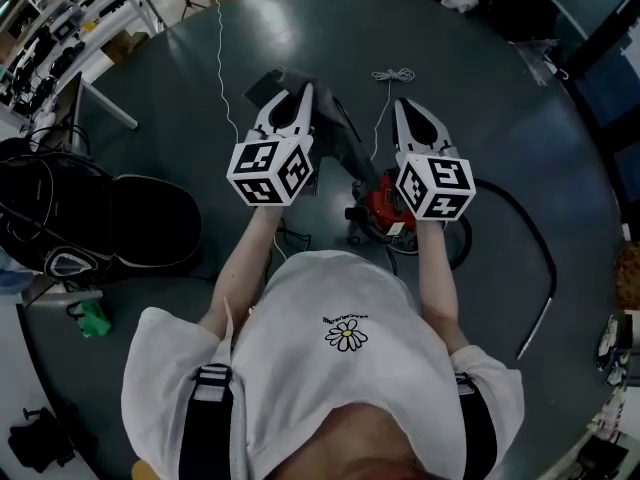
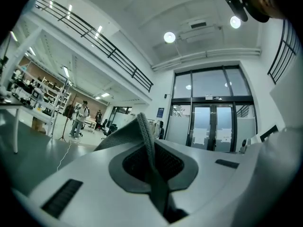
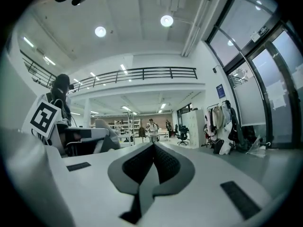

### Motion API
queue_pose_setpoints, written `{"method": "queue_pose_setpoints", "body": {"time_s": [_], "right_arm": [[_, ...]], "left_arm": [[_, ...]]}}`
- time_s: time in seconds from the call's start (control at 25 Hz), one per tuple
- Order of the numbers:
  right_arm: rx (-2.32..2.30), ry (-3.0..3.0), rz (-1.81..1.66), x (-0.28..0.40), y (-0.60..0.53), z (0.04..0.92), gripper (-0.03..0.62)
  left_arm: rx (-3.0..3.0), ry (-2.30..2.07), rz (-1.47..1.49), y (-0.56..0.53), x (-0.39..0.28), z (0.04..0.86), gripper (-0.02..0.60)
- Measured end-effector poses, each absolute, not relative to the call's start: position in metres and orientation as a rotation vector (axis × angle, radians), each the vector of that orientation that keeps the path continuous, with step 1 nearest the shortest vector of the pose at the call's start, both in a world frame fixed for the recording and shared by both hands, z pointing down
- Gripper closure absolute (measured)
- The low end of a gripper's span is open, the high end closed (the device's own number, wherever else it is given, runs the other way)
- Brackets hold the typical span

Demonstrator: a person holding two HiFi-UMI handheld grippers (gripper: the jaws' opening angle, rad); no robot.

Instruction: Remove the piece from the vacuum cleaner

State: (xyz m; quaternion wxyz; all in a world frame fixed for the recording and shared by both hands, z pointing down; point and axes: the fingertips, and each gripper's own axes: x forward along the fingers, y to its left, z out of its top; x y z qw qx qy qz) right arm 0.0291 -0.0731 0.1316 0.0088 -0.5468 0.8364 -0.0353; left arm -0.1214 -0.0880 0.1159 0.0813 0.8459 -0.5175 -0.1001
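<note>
Head view shows a red and black vacuum cleaner with a round body (image 1: pixel 378 204) standing on the dark grey floor (image 1: pixel 480 98), in front of the person in a white T-shirt (image 1: pixel 330 368). Its red body has black parts on the top and at the sides, and the marker cube of the right hand-held gripper (image 1: pixel 404 108) hides a part of it. A dark tube (image 1: pixel 345 136) goes from the body up and to the left, passing under the left hand-held gripper (image 1: pixel 303 92). A long black hose (image 1: pixel 535 253) bends away from the body to the right and lies on the floor.

Both hand-held grippers are held above the vacuum cleaner and do not touch it. In the left gripper view the two jaws are pressed together with nothing between them. The right gripper view shows the same: its jaws are together and empty. A large black bag (image 1: pixel 150 223) lies on the floor at the left, well apart from the vacuum cleaner.
</note>
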Motion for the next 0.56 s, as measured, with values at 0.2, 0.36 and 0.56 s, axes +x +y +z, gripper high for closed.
{"method": "queue_pose_setpoints", "body": {"time_s": [0.2,0.36,0.56], "right_arm": [[-1.709,2.601,-0.123,0.037,-0.069,0.131,0.583],[-1.678,2.63,-0.106,0.032,-0.065,0.125,0.583],[-1.666,2.647,-0.023,0.029,-0.061,0.113,0.583]], "left_arm": [[2.523,-1.541,-0.33,-0.083,-0.116,0.107,0.566],[2.536,-1.578,-0.335,-0.08,-0.123,0.098,0.566],[2.524,-1.607,-0.359,-0.077,-0.133,0.095,0.566]]}}
